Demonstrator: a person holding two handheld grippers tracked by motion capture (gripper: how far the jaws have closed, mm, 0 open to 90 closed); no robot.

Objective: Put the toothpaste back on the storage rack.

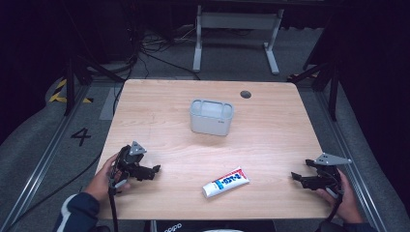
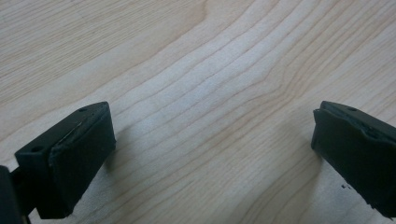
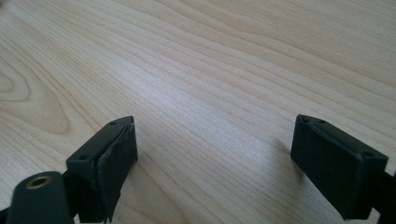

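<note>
A white toothpaste tube (image 1: 226, 182) with blue and red print lies flat near the table's front edge, between my two hands. A pale grey rectangular bin (image 1: 211, 116) stands upright at the table's middle, farther back. My left gripper (image 1: 153, 170) rests low at the front left, open, jaws pointing right toward the tube. My right gripper (image 1: 298, 177) sits at the front right corner, open, jaws pointing left. In the left gripper view the left gripper (image 2: 212, 154) has only bare wood between its jaws; likewise the right gripper (image 3: 215, 154) in the right gripper view.
The wooden table (image 1: 164, 101) has a dark round cable hole (image 1: 245, 94) at its back right. Beyond the table stand a white desk frame (image 1: 237, 29) and floor cables (image 1: 145, 48). Metal rails (image 1: 38, 159) run along both sides.
</note>
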